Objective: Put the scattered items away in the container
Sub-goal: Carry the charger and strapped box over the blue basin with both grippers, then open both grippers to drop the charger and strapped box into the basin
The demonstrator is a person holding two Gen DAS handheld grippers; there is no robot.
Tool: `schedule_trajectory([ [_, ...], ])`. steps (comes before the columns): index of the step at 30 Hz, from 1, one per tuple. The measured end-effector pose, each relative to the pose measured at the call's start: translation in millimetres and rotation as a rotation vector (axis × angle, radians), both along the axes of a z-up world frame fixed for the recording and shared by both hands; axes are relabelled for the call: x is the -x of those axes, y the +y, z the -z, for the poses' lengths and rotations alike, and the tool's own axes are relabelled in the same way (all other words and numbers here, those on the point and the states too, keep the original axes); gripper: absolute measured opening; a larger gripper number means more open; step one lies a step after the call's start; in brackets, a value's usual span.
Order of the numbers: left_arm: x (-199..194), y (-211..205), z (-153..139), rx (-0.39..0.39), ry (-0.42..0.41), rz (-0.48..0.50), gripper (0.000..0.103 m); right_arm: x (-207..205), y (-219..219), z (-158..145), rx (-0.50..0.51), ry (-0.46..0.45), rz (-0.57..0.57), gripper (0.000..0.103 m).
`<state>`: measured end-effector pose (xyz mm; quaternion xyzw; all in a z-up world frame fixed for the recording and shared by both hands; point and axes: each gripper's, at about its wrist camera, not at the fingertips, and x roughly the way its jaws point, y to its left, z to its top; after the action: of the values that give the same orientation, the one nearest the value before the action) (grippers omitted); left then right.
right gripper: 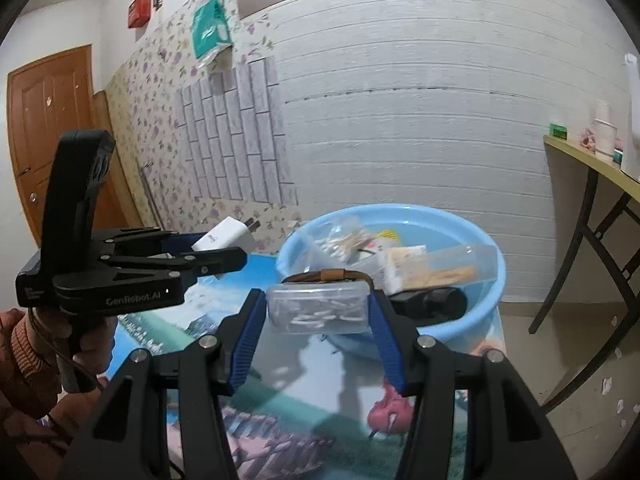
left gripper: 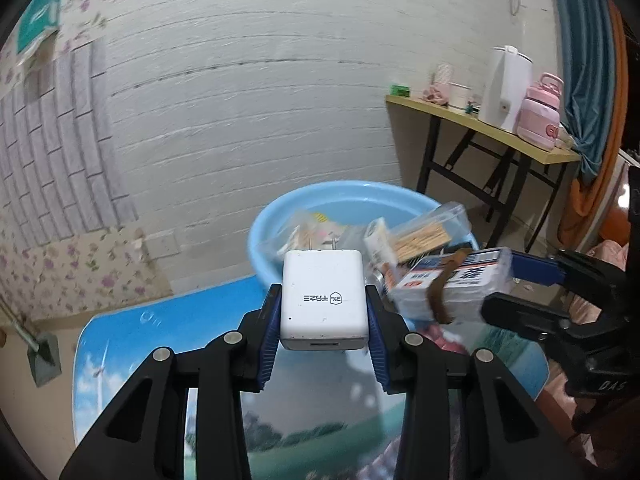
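I'm in a lived-in home room, not a lab. Landmark: folding side table (left gripper: pixel 480 128) against the white brick-pattern wall (left gripper: pixel 248 92). On it a white kettle (left gripper: pixel 505 88), pink bottle (left gripper: pixel 540 116), paper cups (right gripper: pixel 604 130). Right of it, a blue curtain (left gripper: pixel 580 60). Far left, floral wallpaper (right gripper: pixel 160 92) and a wooden door (right gripper: pixel 48 132).

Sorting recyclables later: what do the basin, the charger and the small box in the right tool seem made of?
Basin: glossy light-blue plastic, probably, with a smooth moulded rim. Charger: matte white hard plastic, metal prongs. Small box: clear plastic, contents showing through; the brown band around it looks like rubber or leather.
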<state>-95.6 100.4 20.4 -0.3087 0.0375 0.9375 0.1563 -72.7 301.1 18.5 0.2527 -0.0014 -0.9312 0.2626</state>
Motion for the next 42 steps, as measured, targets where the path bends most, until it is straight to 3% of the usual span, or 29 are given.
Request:
schedule_trajectory([
  [11, 53, 37, 6, 0.053, -0.031, 0.035, 0.038, 46, 20, 2, 0.075, 0.024, 0.024, 0.051],
  [17, 75, 50, 13, 0.092, -0.058, 0.032, 0.039, 74, 22, 12, 0.107, -0.018, 0.016, 0.052],
  [18, 77, 51, 14, 0.101, -0.056, 0.031, 0.041, 79, 21, 16, 0.105, -0.032, 0.013, 0.052],
  [23, 77, 52, 15, 0.123, -0.029, 0.006, 0.074, 92, 17, 31, 0.093, -0.074, 0.008, 0.054],
  [27, 76, 45, 13, 0.078, -0.038, -0.011, 0.081, 91, 17, 31, 0.089, -0.072, 0.003, 0.056],
  [32, 61, 34, 10, 0.067, -0.036, -0.029, 0.089, 82, 16, 29, 0.075, -0.07, 0.014, 0.069],
  [42, 19, 3, -11, 0.028, -0.031, -0.09, 0.094, 70, 10, 16, 0.053, -0.145, 0.125, 0.072],
])
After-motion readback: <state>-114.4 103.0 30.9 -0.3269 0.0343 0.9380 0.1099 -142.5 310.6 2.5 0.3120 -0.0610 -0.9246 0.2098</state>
